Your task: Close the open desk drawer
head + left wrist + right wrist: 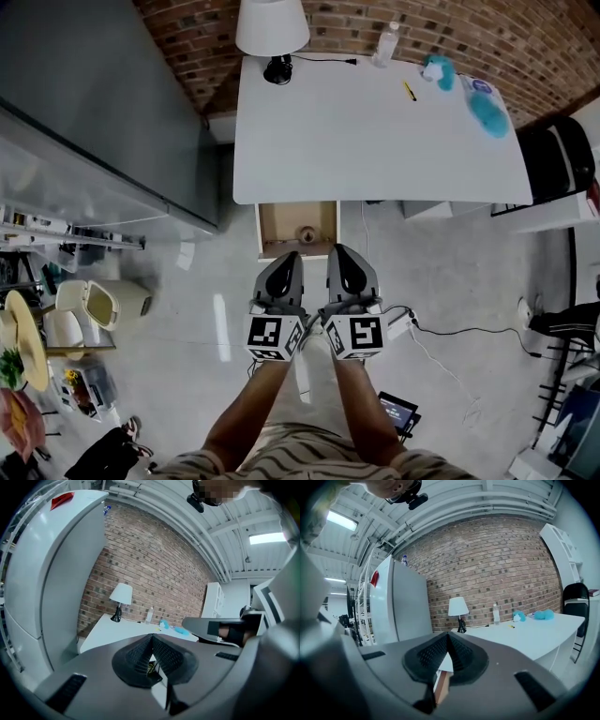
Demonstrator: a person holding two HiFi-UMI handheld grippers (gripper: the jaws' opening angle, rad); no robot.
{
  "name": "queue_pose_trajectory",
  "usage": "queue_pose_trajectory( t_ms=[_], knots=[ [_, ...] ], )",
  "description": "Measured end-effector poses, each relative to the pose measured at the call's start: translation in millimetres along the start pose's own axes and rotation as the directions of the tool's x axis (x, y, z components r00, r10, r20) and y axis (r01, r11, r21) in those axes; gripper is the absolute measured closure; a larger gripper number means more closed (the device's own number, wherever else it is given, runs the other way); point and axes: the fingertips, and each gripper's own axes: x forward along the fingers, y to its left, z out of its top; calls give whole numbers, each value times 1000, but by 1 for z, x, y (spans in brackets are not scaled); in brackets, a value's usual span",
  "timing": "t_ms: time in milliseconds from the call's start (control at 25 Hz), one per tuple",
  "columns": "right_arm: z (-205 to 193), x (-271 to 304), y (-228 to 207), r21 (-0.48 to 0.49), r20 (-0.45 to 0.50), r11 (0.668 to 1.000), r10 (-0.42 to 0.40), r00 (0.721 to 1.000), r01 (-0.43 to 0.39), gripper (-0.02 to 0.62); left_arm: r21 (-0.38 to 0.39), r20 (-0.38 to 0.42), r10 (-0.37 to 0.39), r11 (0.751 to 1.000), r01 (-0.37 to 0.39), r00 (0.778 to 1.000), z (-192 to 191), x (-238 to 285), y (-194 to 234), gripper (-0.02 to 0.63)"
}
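Note:
The open desk drawer (pixel 281 246), with a pale wooden inside and a small round object (pixel 306 234) in it, sticks out from under the front edge of the white desk (pixel 375 141), near its left end. My left gripper (pixel 291 255) and right gripper (pixel 338 251) are held side by side just in front of the drawer, pointing at it, not touching it as far as I can tell. In the left gripper view the left gripper's (pixel 151 637) ribbed pads meet with nothing between them. The right gripper's (pixel 448 636) pads are also together, and a strip of the drawer's wood (pixel 442 686) shows below them.
On the desk stand a white lamp (pixel 272 28), a clear bottle (pixel 385 43), a yellow pen (pixel 410 91) and turquoise plush things (pixel 487 111). A tall grey fridge (pixel 103 103) flanks the desk's left, a black chair (pixel 562 155) its right. A cable (pixel 441 339) lies on the floor.

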Motion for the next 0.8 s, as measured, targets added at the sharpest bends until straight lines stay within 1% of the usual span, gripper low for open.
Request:
queue_pose_trajectory(
  t_ms=[200,400,600,800],
  knots=[
    [-21,4,-6,5,6,1000,-24,1000,24,584,-56,-11,-21,998,20,1000,-22,3,12,600],
    [-42,7,-10,-12,10,999,-36,999,36,584,-102,2,-50,994,50,999,-45,7,18,600],
    [-68,7,-8,-36,-4,999,-33,999,33,584,-94,7,-28,995,28,1000,-67,13,26,600],
    [-96,6,-13,-29,-26,999,-45,999,45,584,-105,-5,-11,994,11,1000,-89,16,31,600]
  ],
)
